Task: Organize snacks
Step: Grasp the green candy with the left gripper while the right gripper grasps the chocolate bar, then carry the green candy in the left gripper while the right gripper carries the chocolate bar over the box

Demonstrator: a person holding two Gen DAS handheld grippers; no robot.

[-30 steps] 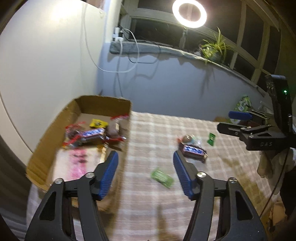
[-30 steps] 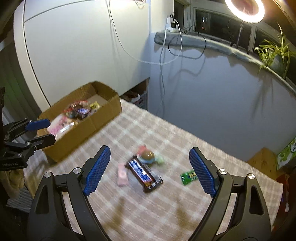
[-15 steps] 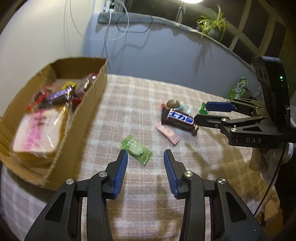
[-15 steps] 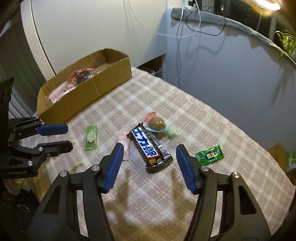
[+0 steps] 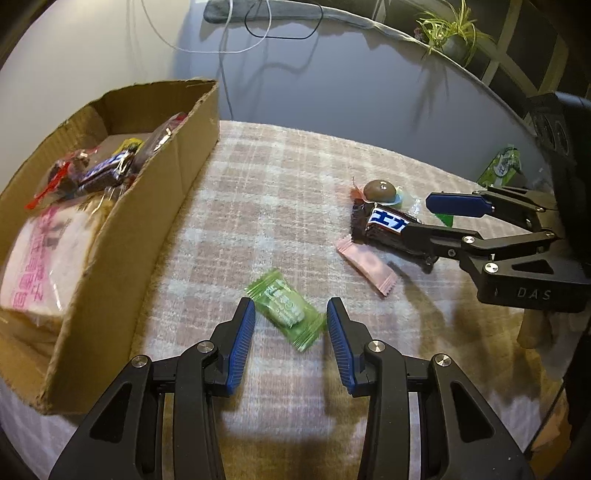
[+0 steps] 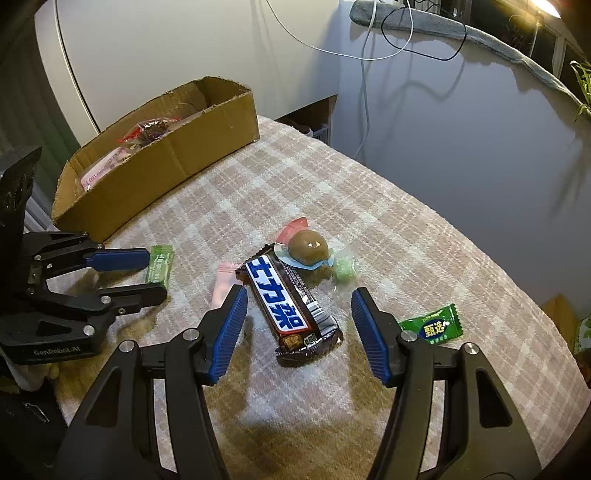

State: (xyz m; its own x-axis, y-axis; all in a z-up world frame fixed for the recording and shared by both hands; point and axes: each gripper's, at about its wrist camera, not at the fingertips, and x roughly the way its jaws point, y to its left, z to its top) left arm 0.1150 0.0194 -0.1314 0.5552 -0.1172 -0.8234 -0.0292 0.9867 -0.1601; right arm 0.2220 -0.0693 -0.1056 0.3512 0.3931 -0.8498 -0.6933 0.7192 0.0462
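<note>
A cardboard box [image 5: 173,206] [image 6: 177,162] holding several snacks stands at the table's left. My left gripper [image 5: 291,328] is open, its pads either side of a light green candy [image 5: 286,314] [image 6: 159,264] lying on the checked cloth. My right gripper [image 6: 297,328] is open, straddling a dark chocolate bar [image 6: 290,306] [image 5: 384,227] without touching it. A pink wrapper [image 5: 367,266] [image 6: 221,284], a brown chocolate ball [image 6: 307,247] [image 5: 379,190] and a dark green candy [image 6: 432,326] lie nearby.
A small pale green candy [image 6: 343,267] lies right of the ball. The table's round edge drops off at the right and front. A grey wall with cables [image 6: 369,55] and a plant [image 5: 448,33] stand behind.
Both grippers have come down and forward toward the table. The left one now brackets the light green candy, the right one brackets the chocolate bar. Both jaws have narrowed from a second ago.
</note>
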